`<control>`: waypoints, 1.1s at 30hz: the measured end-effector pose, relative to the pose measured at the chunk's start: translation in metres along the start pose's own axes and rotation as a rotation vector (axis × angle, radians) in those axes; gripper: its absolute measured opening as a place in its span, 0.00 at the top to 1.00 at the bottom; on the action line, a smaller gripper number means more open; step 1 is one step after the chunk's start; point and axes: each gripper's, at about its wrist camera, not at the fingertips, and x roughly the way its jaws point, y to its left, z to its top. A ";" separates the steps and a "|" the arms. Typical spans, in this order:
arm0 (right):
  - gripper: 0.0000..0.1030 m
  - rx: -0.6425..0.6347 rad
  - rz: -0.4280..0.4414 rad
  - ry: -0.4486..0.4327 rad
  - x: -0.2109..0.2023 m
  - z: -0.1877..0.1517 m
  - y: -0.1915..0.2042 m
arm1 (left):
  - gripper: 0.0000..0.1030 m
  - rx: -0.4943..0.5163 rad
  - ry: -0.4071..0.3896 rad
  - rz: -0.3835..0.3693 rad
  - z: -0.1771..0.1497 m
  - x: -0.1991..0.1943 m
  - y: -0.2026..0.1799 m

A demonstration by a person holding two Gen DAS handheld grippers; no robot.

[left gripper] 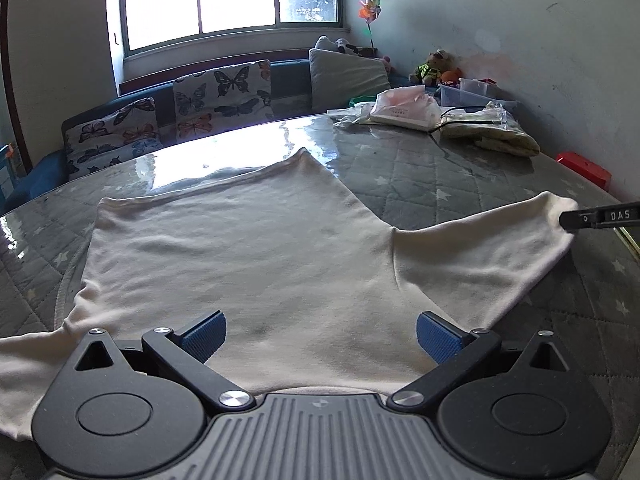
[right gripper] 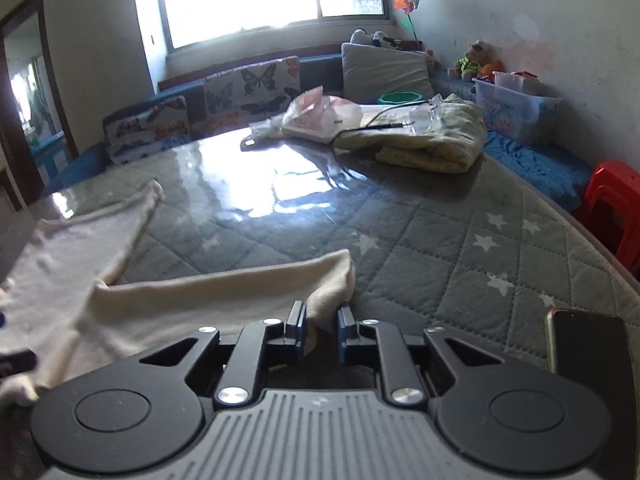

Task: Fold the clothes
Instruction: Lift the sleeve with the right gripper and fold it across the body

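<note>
The cream shirt (left gripper: 248, 256) lies spread on the quilted table (left gripper: 460, 184). The right gripper (right gripper: 320, 330) pinches its sleeve cuff (right gripper: 332, 280); the left gripper (left gripper: 320, 336) hovers spread over the shirt's body. The sleeve fold seems underway; next, carrying the cuff inward across the body.

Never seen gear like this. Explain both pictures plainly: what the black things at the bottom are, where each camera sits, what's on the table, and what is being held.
The black parts are two hand-held grippers, each with a fisheye camera looking along its blue-padded fingers. One picture is from the left gripper, jaws wide open above a cream shirt spread on a quilted table. The other is from the right gripper, jaws nearly closed on the sleeve end. Farther back lie a folded blanket and plastic bags; a phone lies near the right gripper.
</note>
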 end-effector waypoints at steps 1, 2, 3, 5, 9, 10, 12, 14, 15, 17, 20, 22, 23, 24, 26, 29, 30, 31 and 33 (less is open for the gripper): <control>0.88 0.012 0.013 -0.013 -0.004 0.003 0.000 | 0.00 0.001 0.000 -0.004 0.000 0.000 -0.001; 0.88 0.021 0.025 -0.027 -0.008 0.007 0.001 | 0.00 0.002 0.001 -0.006 0.000 0.001 -0.002; 0.88 0.022 0.034 -0.041 -0.012 0.011 0.004 | 0.00 0.004 0.001 -0.008 0.000 0.002 -0.003; 0.88 0.026 0.070 -0.066 -0.020 0.019 0.009 | 0.00 0.006 0.005 -0.010 -0.001 0.004 -0.004; 0.88 0.020 0.167 -0.113 -0.035 0.042 0.030 | 0.00 0.012 0.013 -0.014 -0.003 0.007 -0.007; 0.88 0.014 0.203 -0.124 -0.039 0.048 0.039 | 0.00 0.012 0.013 -0.015 -0.004 0.007 -0.008; 0.88 0.006 0.257 -0.128 -0.041 0.056 0.054 | 0.00 0.008 0.011 -0.017 -0.005 0.005 -0.007; 0.88 -0.003 0.293 -0.130 -0.041 0.061 0.066 | 0.00 -0.001 0.007 -0.015 -0.006 0.001 -0.004; 0.88 -0.010 0.320 -0.131 -0.040 0.064 0.075 | 0.00 -0.004 0.003 -0.012 -0.006 -0.002 -0.002; 0.88 -0.025 0.380 -0.134 -0.039 0.071 0.097 | 0.00 -0.012 -0.007 -0.004 -0.006 -0.009 0.003; 0.88 -0.046 0.458 -0.135 -0.037 0.078 0.126 | 0.00 -0.043 -0.028 0.012 -0.008 -0.022 0.016; 0.88 -0.070 0.498 -0.128 -0.034 0.078 0.146 | 0.00 -0.073 -0.036 0.031 -0.011 -0.031 0.027; 0.88 -0.082 0.518 -0.124 -0.033 0.079 0.156 | 0.00 -0.088 -0.040 0.040 -0.013 -0.035 0.033; 0.88 -0.094 0.538 -0.121 -0.032 0.079 0.166 | 0.00 -0.103 -0.043 0.050 -0.014 -0.040 0.039; 0.88 -0.115 0.571 -0.107 -0.028 0.077 0.185 | 0.00 -0.137 -0.051 0.068 -0.019 -0.049 0.051; 0.88 -0.140 0.612 -0.073 -0.019 0.070 0.210 | 0.00 -0.183 -0.060 0.097 -0.027 -0.062 0.069; 0.88 -0.144 0.623 -0.060 -0.015 0.068 0.217 | 0.00 -0.194 -0.063 0.107 -0.030 -0.066 0.075; 0.88 -0.148 0.636 -0.043 -0.011 0.064 0.225 | 0.00 -0.204 -0.064 0.120 -0.032 -0.070 0.081; 0.88 -0.157 0.657 -0.013 -0.007 0.052 0.239 | 0.00 -0.225 -0.065 0.147 -0.038 -0.077 0.091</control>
